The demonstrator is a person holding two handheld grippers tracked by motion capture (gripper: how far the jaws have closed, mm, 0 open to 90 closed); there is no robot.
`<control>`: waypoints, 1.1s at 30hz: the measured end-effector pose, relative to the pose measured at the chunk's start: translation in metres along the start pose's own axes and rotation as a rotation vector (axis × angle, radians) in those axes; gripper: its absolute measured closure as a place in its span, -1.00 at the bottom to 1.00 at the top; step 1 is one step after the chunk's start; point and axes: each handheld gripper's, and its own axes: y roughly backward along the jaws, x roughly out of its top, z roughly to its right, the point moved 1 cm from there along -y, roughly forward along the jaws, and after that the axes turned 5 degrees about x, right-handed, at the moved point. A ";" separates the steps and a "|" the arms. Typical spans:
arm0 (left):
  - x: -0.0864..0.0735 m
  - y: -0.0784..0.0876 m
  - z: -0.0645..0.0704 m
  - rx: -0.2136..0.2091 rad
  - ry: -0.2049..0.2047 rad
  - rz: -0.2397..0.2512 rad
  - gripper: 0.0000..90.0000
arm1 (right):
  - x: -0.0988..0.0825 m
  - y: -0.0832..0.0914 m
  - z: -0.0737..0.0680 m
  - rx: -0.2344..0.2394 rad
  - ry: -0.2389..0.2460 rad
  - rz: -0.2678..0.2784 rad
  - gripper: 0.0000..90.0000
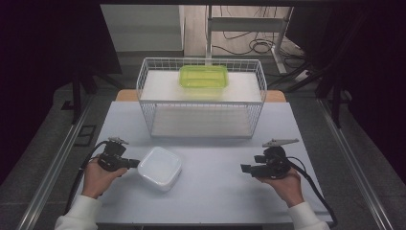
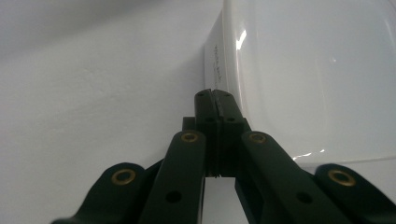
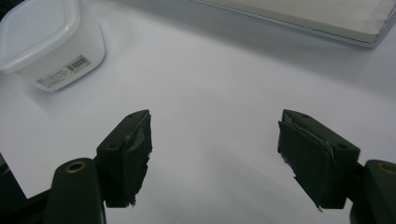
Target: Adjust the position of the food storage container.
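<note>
High view: white square plastic container with lid [image 1: 160, 167] sits on the pale grey desk [image 1: 215, 191], front-left, well in front of the white wire basket shelf [image 1: 201, 98] that carries a lime-green translucent lidded box [image 1: 203, 76] on its top tier. Left gripper [image 1: 135, 163] is at the container's left edge, jaws drawn fully together. Left gripper view puts the tips right against the lid rim [image 2: 229, 74], beside the barcode label; whether rim is actually pinched between them or they just butt against the wall, can't tell. Right gripper [image 1: 245, 168] is well apart to the right, jaws spread wide over bare desk, nothing between them.

Step in hand, as judged: get a hold on the container's rim to lift or shift it. To do it well: check the lid lip is truly between the pads before pulling, since a shut pair with nothing in it will just slide off. Keep pull level, container is light and smooth so it may skid or tip. Bring the right gripper to the opposite edge to steady it.
</note>
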 end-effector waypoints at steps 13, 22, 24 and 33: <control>-0.003 -0.002 0.019 -0.054 -0.012 -0.015 1.00 | 0.001 0.002 0.000 0.002 -0.011 0.012 -0.40; -0.004 -0.005 0.031 -0.069 -0.009 -0.020 1.00 | 0.000 0.000 0.000 0.003 -0.010 -0.002 -0.40; -0.003 -0.006 0.034 -0.070 -0.010 -0.023 1.00 | 0.000 -0.001 0.000 0.007 -0.011 -0.003 -0.40; 0.003 -0.015 0.051 -0.091 -0.003 -0.034 1.00 | 0.000 -0.003 0.000 0.006 -0.016 -0.010 -0.40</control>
